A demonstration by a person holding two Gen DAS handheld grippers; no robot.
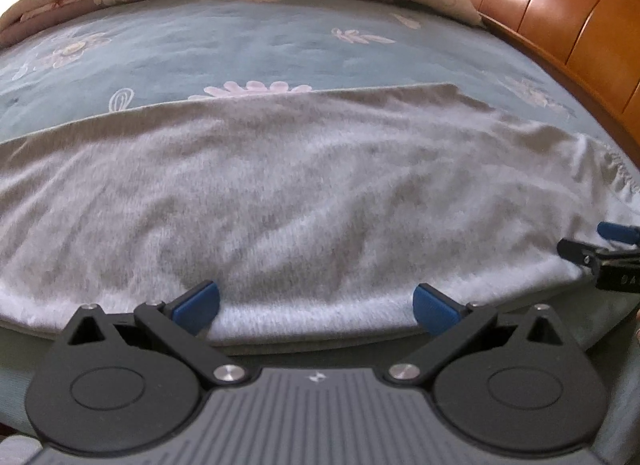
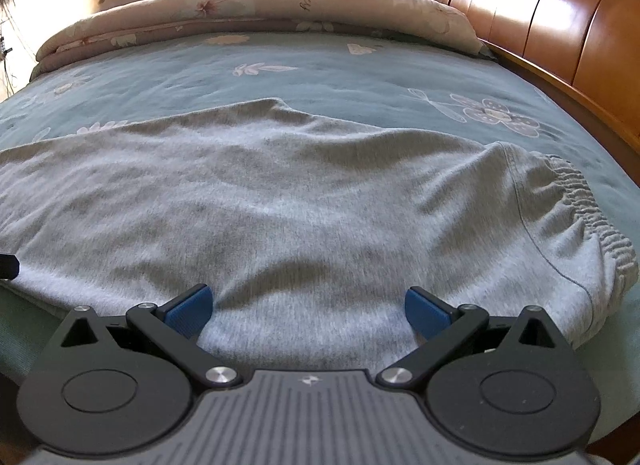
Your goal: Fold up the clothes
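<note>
One fold seems done: our grey sweatpants (image 2: 304,193) lie flat on the bed (image 2: 320,65), legs apparently stacked, cross-folds still ahead. Waistband (image 2: 592,217) points right, long axis left-right. Left hand-held gripper (image 1: 316,305) and right hand-held gripper (image 2: 308,307) gape wide at the near edge, holding nothing.

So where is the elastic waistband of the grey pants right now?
In the right wrist view, the waistband sits at the far right of the grey pants, on the bedspread nearest the wooden headboard.

Grey sweatpants (image 2: 300,205) flat on bed, apparently folded lengthwise; elastic waistband (image 2: 592,217) at right.
</note>
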